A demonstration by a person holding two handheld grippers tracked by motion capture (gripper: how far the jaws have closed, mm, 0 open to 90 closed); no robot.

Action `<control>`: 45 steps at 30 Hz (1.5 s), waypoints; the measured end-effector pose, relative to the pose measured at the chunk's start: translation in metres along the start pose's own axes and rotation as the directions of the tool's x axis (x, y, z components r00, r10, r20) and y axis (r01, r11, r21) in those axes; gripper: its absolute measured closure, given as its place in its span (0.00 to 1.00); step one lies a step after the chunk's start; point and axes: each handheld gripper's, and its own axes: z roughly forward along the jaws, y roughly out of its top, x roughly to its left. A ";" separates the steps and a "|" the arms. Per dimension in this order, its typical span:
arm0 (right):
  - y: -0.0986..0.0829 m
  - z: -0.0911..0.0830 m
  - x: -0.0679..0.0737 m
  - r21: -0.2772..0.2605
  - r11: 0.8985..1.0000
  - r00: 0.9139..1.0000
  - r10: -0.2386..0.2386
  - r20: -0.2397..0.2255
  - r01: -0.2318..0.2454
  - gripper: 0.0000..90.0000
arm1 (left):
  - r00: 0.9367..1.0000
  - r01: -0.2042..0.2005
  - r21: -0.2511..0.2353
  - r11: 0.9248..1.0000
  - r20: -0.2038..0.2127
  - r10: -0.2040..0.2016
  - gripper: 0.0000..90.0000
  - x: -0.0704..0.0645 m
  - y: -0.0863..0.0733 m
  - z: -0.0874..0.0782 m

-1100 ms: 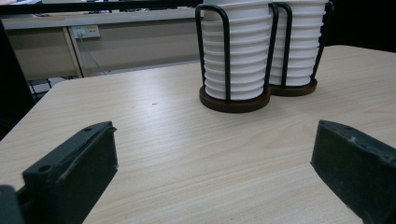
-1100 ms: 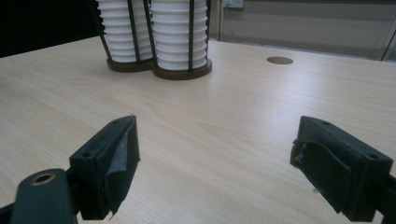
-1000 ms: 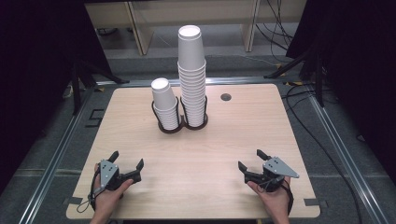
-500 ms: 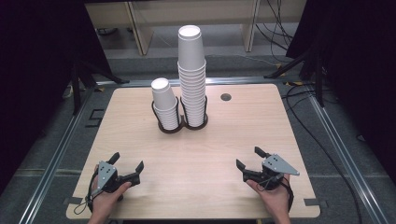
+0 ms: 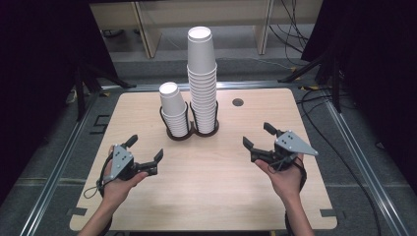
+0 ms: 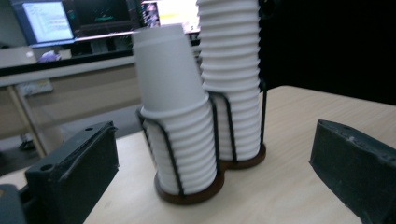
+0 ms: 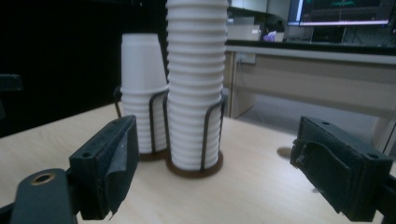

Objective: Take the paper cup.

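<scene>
- Lower left of the high view: the left gripper (image 5: pixel 146 154) hangs just over the bench (image 5: pixel 206 196), fingers spread wide, nothing between them.
- Centre, upper part of the frame: a black wire holder (image 5: pixel 193 129) with two rings, both loaded with white paper cups.
- Its left ring holds the short stack (image 5: pixel 174 109); the right ring holds the tall stack (image 5: pixel 202 78), touching side by side.
- My read: these cups are light, thin-walled and easy to crush, nested tight; pinch the top cup's wall gently, near its upper end.
- Lower right: the right gripper (image 5: pixel 259 135), fingers splayed apart and empty, pointed toward the stacks.
</scene>
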 end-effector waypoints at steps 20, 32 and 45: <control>0.114 0.105 0.000 -0.074 0.996 0.993 -0.058 -0.107 0.050 0.16 | 0.987 -0.098 -0.021 0.995 0.123 0.100 0.01 -0.016 0.098 0.127; 0.155 0.170 -0.008 -0.059 0.998 0.991 -0.013 -0.132 0.005 0.16 | 0.992 -0.052 0.007 0.999 0.112 0.051 0.02 -0.021 0.121 0.182; 0.168 0.205 -0.003 -0.017 0.999 0.992 -0.043 -0.121 0.042 0.16 | 0.996 0.003 0.025 1.000 0.092 -0.005 0.01 -0.018 0.126 0.208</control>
